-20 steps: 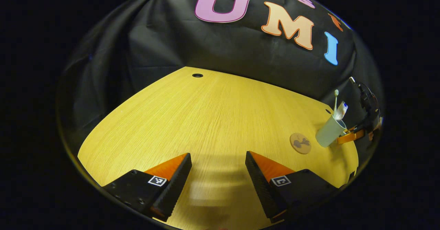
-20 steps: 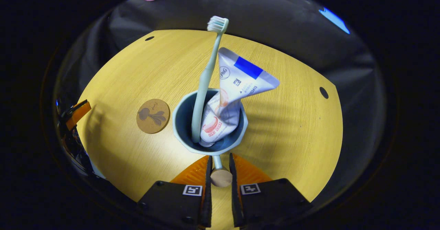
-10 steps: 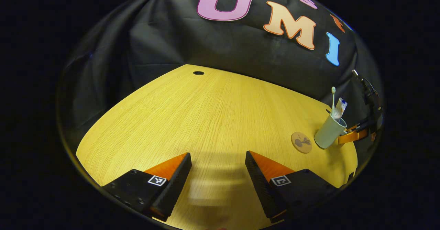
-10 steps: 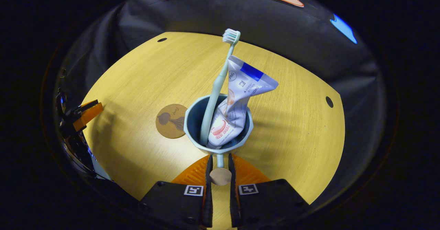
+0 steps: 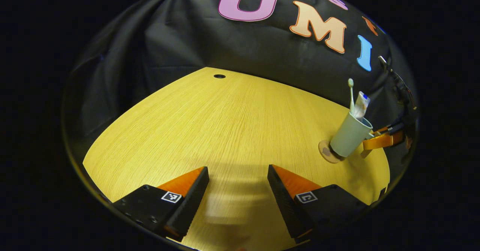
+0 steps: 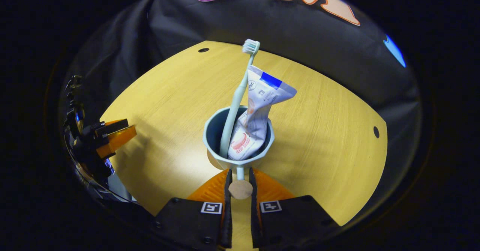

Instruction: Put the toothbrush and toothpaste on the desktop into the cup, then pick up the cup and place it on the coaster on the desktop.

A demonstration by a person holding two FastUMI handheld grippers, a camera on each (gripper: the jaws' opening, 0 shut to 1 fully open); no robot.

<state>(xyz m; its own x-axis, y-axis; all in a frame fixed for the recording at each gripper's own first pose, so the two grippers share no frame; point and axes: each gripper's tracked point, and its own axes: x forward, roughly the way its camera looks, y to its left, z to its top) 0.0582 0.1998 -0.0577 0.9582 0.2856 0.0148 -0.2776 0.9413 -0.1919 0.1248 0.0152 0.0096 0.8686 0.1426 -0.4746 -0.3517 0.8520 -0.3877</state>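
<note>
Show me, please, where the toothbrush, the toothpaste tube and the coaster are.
toothbrush (image 6: 235,104): right gripper view, on its handle.
toothpaste tube (image 6: 262,101): right gripper view, on its upper body.
coaster (image 5: 324,153): left gripper view, on its edge beside the cup.

A broad stretch of bare wooden desk lay open ahead of the left gripper, whose fingers stood well apart over it, leaving free passage from the near edge to the black cloth wall at the far side. The one cluster of obstacles stood far to the right: a pale cup over a round coaster, with a toothbrush and toothpaste tube rising above its rim, and the right gripper just beside it. From the right gripper's own view, the cup blocked the way directly ahead; open desk spread to either side.
</note>
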